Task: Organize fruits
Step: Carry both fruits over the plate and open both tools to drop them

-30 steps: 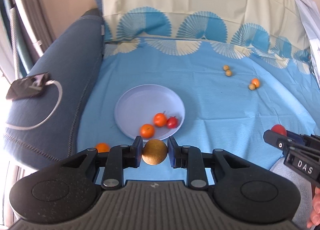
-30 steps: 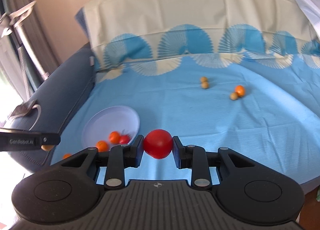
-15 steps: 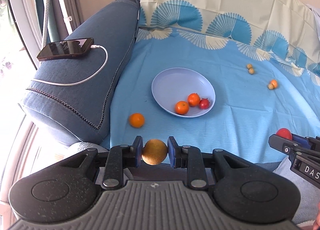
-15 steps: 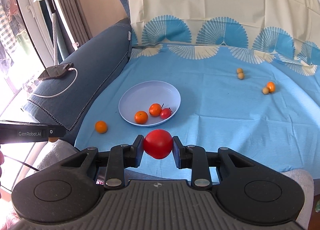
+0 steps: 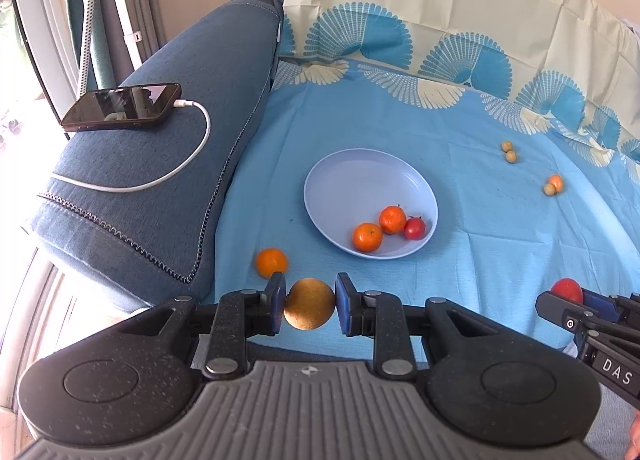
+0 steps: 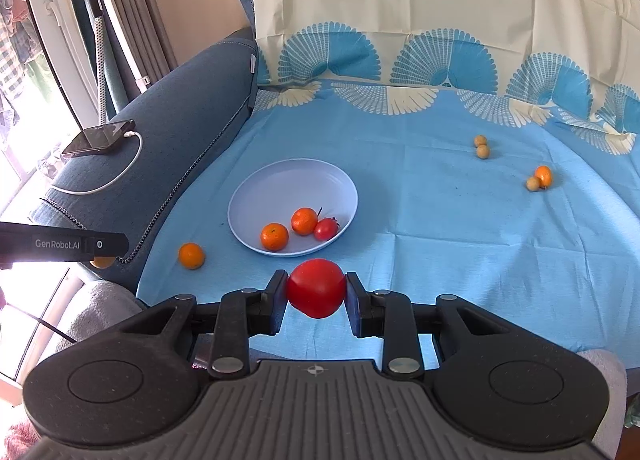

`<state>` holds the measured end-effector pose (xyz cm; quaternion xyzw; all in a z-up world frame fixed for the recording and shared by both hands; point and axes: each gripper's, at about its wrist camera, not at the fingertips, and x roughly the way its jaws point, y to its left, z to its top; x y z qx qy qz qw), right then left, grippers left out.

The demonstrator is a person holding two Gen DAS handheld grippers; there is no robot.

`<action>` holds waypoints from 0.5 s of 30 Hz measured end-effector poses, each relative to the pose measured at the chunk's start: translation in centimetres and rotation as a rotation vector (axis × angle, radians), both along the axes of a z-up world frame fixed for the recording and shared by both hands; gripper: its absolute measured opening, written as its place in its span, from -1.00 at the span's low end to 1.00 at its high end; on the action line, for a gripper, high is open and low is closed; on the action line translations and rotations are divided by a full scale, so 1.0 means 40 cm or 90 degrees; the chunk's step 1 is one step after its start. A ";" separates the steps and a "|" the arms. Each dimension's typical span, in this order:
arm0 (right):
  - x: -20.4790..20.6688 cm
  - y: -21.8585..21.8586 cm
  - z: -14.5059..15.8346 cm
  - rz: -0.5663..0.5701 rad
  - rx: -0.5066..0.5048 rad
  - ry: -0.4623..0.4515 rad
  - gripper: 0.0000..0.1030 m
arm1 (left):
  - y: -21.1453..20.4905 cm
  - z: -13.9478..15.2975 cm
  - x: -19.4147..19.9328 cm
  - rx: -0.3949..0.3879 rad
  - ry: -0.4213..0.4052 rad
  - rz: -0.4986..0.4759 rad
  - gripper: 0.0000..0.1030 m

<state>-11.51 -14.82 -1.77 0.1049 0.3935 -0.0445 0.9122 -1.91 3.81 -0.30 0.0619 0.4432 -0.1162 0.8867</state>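
My left gripper (image 5: 310, 304) is shut on a round golden-brown fruit (image 5: 309, 309), held above the near edge of the blue cloth. My right gripper (image 6: 316, 296) is shut on a red tomato (image 6: 316, 294); it also shows at the right of the left wrist view (image 5: 567, 292). A pale blue plate (image 5: 348, 180) (image 6: 280, 184) lies ahead and holds two oranges (image 5: 367, 237) (image 6: 274, 237) and a small red tomato (image 5: 414, 228) (image 6: 326, 229). One orange (image 5: 272, 262) (image 6: 191, 255) lies on the cloth left of the plate.
Two small tan fruits (image 6: 482, 147) and an orange with a tan fruit (image 6: 540, 178) lie at the far right of the cloth. A phone on a white cable (image 5: 120, 106) rests on the blue sofa arm at left. A patterned sheet covers the backrest.
Both grippers have pulled back and up from the plate, each still holding its fruit. The view now takes in the sofa arm, the phone and the loose orange.
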 end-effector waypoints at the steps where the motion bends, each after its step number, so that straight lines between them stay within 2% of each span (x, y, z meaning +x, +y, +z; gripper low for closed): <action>1: 0.008 -0.001 -0.001 0.001 -0.001 0.000 -0.38 | -0.004 -0.002 0.010 -0.001 0.001 0.000 -0.43; 8: 0.068 -0.011 -0.010 0.001 0.001 0.003 -0.38 | -0.012 -0.023 0.059 -0.014 0.020 -0.001 -0.43; 15: 0.127 -0.025 -0.034 0.001 -0.002 0.012 -0.38 | 0.074 -0.046 0.137 0.006 0.029 0.064 -0.43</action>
